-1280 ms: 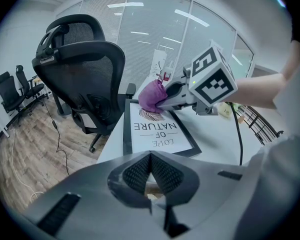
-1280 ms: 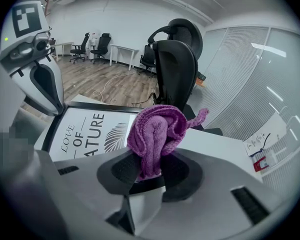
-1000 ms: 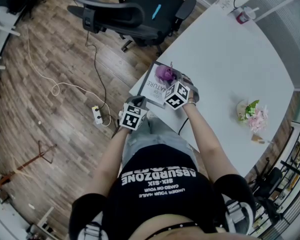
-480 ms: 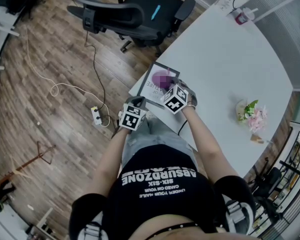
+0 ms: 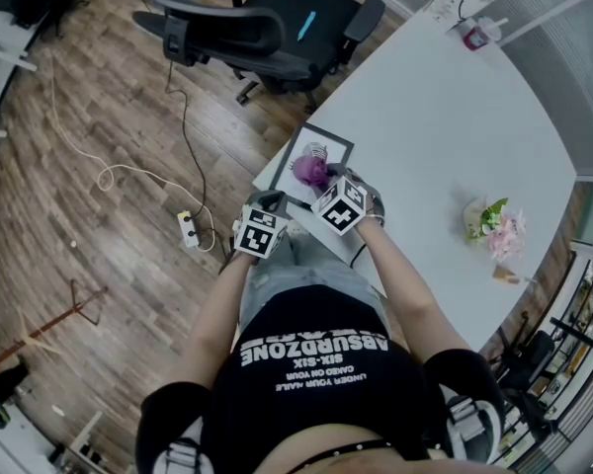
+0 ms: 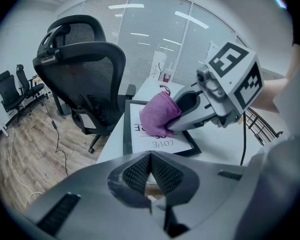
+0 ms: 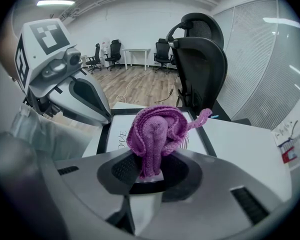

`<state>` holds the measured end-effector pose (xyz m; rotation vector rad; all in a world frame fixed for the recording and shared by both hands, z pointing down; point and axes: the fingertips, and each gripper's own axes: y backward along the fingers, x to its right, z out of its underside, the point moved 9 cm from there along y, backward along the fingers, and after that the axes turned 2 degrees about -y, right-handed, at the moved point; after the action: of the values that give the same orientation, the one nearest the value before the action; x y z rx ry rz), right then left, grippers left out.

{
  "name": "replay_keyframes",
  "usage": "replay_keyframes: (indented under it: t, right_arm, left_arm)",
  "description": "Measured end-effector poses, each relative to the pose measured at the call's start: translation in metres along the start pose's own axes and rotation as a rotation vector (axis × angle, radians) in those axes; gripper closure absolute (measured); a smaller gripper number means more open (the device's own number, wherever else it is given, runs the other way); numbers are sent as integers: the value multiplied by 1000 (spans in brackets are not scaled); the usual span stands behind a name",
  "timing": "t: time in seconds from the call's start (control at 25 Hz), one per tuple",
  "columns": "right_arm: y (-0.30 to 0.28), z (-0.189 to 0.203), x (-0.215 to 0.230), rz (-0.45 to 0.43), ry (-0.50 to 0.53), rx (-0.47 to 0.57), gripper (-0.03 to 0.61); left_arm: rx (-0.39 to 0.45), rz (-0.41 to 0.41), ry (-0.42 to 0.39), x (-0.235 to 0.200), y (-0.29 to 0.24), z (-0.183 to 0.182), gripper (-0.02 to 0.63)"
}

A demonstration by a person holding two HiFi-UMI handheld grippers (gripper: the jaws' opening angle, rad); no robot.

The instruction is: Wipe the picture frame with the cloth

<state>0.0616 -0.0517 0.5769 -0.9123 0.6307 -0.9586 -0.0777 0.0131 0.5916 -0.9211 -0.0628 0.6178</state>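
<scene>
Clamped in right gripper jaws: bunched purple knit cloth, on flat black-rimmed picture frame; at 7 o'clock, left gripper, jaws together.

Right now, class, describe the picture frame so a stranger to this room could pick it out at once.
Find the white table and go to its corner nearest the black office chair. The picture frame lies flat there, black-edged round a white print. It alone has the purple cloth on it.
</scene>
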Motion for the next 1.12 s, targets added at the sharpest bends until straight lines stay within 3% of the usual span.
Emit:
replay_keyframes:
  t: [0.28, 0.76, 1.12]
  right_arm:
    - [1, 1, -15, -45, -35, -24, 465]
    - [4, 4, -31, -149, 6, -52, 465]
    - [2, 2, -31, -131, 47, -44, 465]
  left_arm:
    - [7, -1, 2, 0, 0, 2, 598]
    - [16, -10, 7, 1, 1, 2, 598]
    - [34, 0, 19, 0, 0, 4, 598]
